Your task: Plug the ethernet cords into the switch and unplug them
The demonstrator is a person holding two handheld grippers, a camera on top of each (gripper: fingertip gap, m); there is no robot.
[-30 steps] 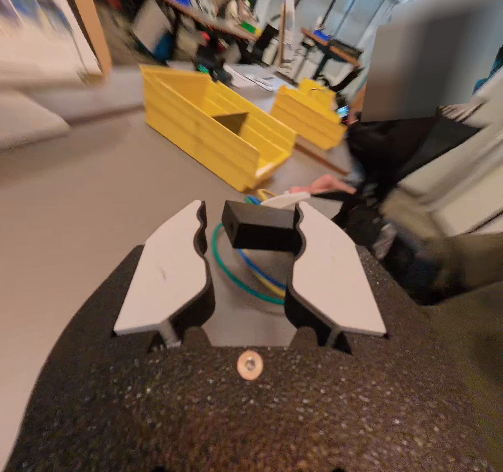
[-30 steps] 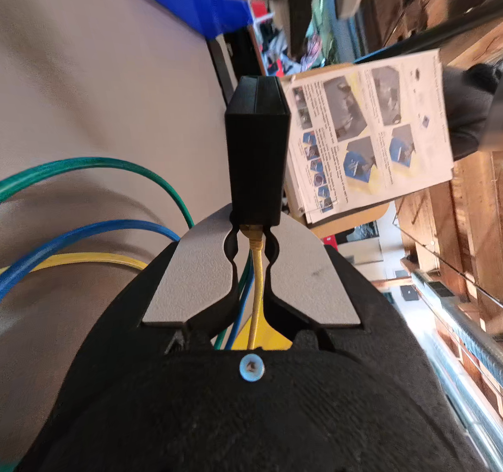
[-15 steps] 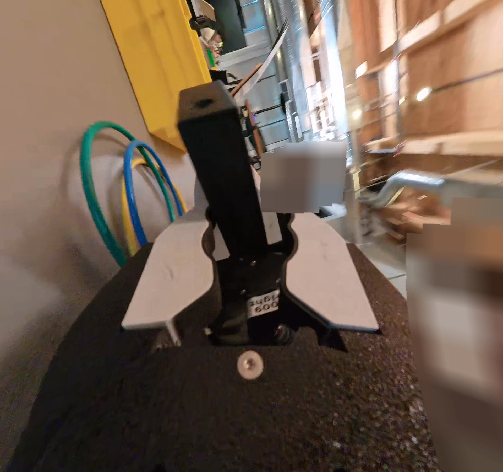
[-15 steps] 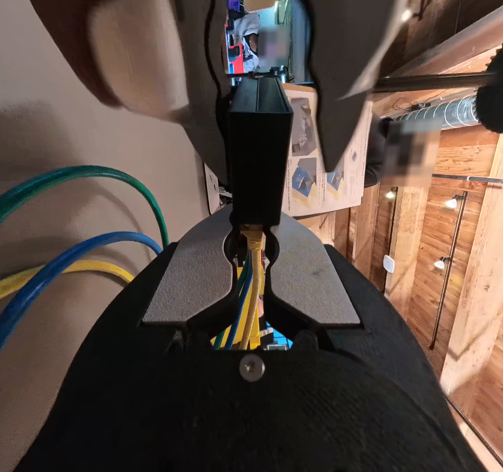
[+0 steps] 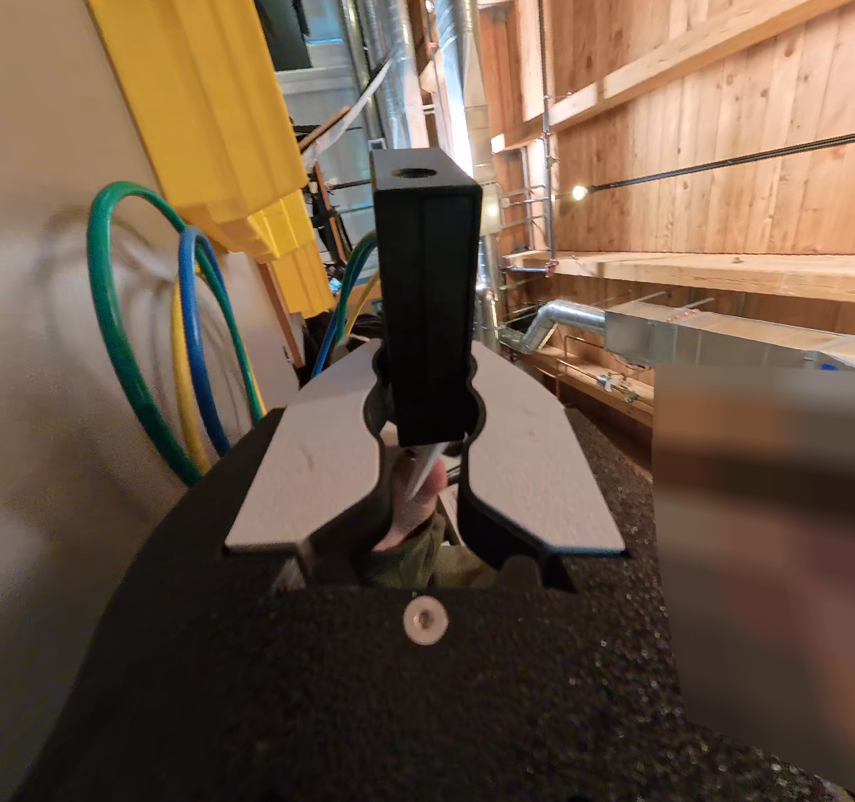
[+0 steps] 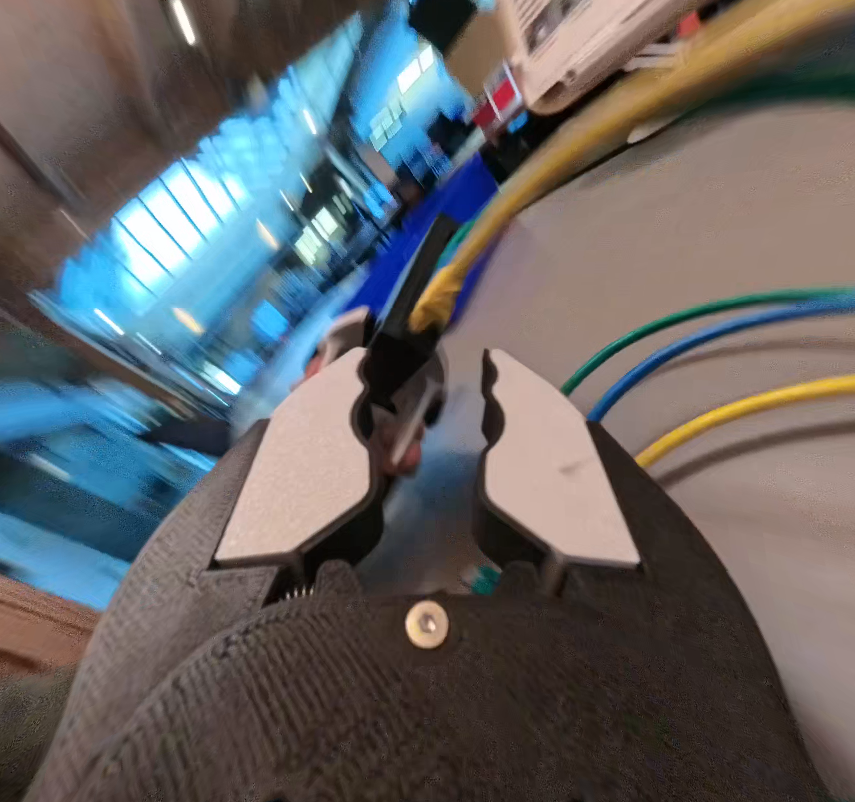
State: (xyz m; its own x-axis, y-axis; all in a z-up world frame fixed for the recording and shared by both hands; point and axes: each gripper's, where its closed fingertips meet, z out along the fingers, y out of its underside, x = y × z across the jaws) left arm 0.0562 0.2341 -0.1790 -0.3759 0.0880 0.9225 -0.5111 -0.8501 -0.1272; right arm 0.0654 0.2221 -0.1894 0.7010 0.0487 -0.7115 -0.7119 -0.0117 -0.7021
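One black switch (image 5: 428,312) clamped upright in the left tool (image 5: 425,391), above the counter (image 5: 41,178); three cords, green (image 5: 111,317), blue (image 5: 194,344), yellow (image 5: 182,391), looping beside it; right tool (image 6: 421,377) spread apart, gripping nothing.

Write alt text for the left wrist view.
The left tool is shut on a black switch that stands up between its fingers. Green, blue and yellow cords loop at left before yellow bins; a wooden wall fills the right.
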